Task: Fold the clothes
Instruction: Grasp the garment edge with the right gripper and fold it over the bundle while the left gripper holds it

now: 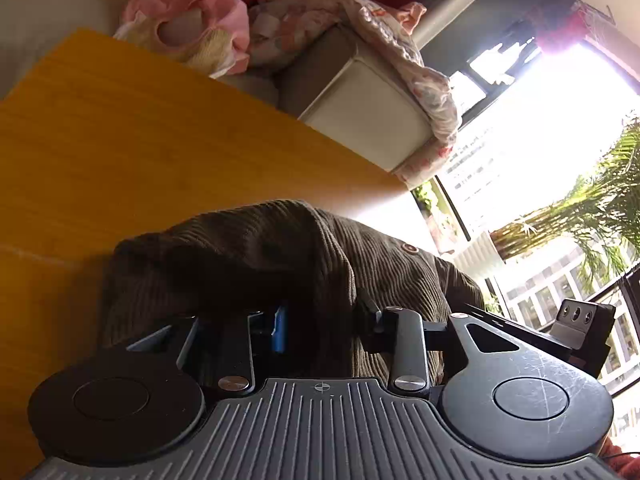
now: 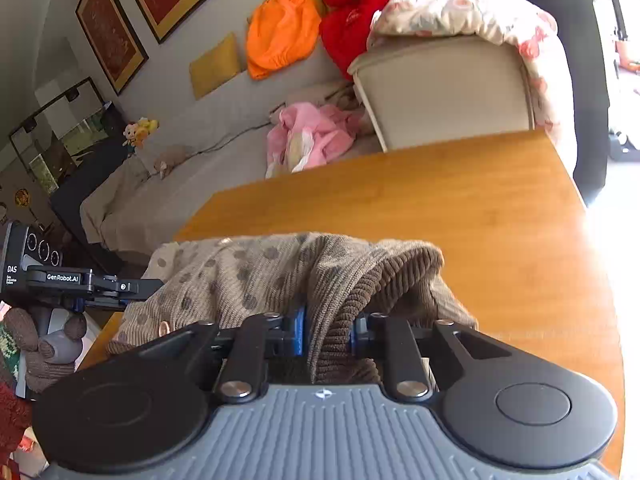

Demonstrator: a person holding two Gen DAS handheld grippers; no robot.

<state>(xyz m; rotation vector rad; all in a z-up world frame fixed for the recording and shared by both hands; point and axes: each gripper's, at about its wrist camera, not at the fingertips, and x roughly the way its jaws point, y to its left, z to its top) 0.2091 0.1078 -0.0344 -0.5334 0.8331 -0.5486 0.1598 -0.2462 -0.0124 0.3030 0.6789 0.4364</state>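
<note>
A brown corduroy garment with a polka-dot lining is bunched at the near edge of the wooden table. My left gripper is shut on a fold of the garment, with cloth draped over its fingers. My right gripper is shut on a thick ribbed fold of the same garment. The left gripper also shows in the right wrist view, at the garment's left end. The right gripper's body shows at the right of the left wrist view.
A beige sofa stands past the table's far edge, with pink clothes, a floral blanket, and red and orange cushions on it. A bright window and plants are on the right.
</note>
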